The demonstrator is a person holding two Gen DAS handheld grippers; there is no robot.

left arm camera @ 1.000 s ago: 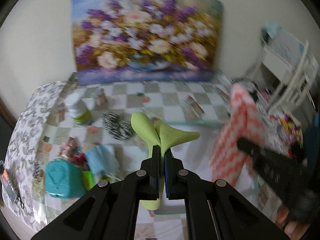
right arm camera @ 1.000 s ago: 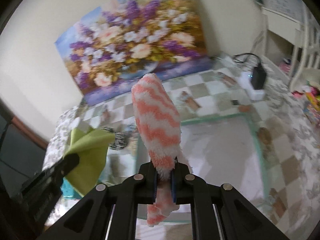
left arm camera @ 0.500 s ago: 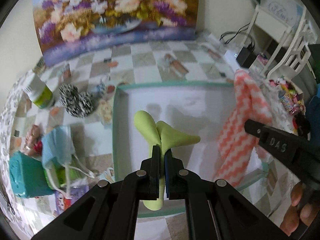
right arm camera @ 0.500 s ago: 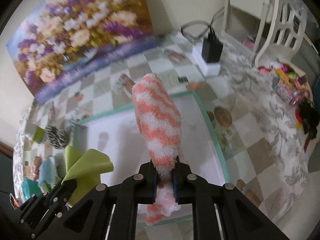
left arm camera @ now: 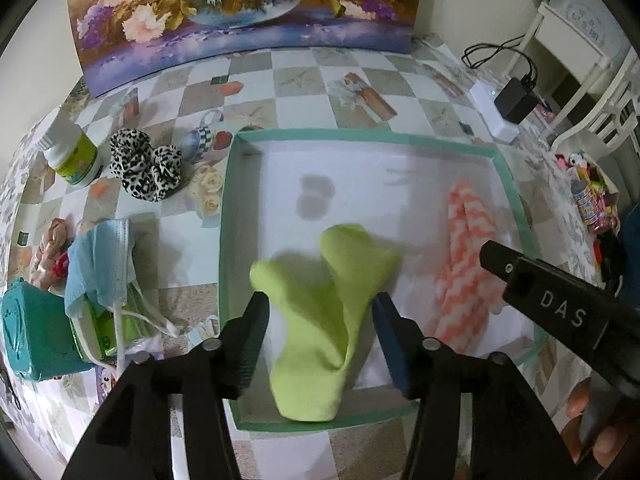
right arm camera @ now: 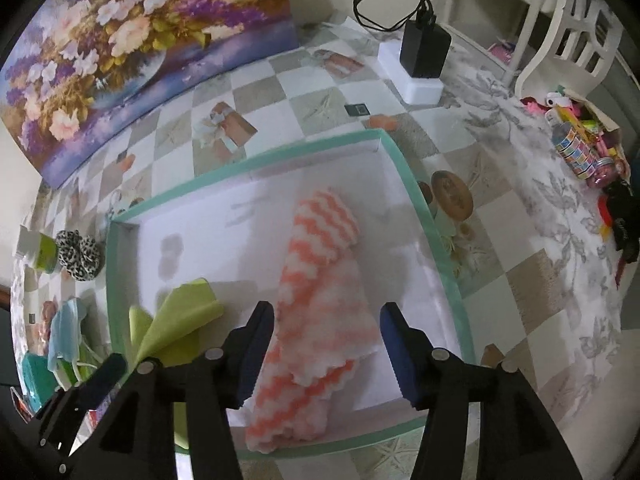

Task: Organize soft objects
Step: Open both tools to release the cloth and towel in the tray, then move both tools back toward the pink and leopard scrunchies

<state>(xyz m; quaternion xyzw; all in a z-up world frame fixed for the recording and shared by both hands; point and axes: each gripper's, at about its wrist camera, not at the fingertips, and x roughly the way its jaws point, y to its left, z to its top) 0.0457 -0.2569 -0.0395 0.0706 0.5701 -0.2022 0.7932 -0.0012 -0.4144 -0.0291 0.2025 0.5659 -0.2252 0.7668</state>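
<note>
A shallow white tray with a teal rim [left arm camera: 224, 224] [right arm camera: 440, 264] lies on the checkered tablecloth. My left gripper [left arm camera: 320, 312] hovers over its near left part with jaws opening; the lime-green cloth [left arm camera: 320, 320] [right arm camera: 180, 320] sits loose between the pads and drops into the tray. My right gripper [right arm camera: 326, 328] hangs over the tray's right half, jaws also opening. The fluffy orange-and-white chevron cloth [right arm camera: 316, 300] [left arm camera: 464, 264] lies free between its pads on the tray floor. The right gripper [left arm camera: 560, 312] shows at the right edge of the left wrist view.
Left of the tray lie a leopard-print scrunchie [left arm camera: 144, 164], a white bottle with a green label [left arm camera: 72, 156], a blue face mask [left arm camera: 100, 264] and a teal box [left arm camera: 36, 332]. A floral painting [left arm camera: 240, 8] leans against the back wall. A black charger [right arm camera: 424, 50] sits at the back right.
Both grippers came down over the tray and their jaws went from shut to wide apart. The green cloth and the chevron cloth have left the pads and sunk into the tray.
</note>
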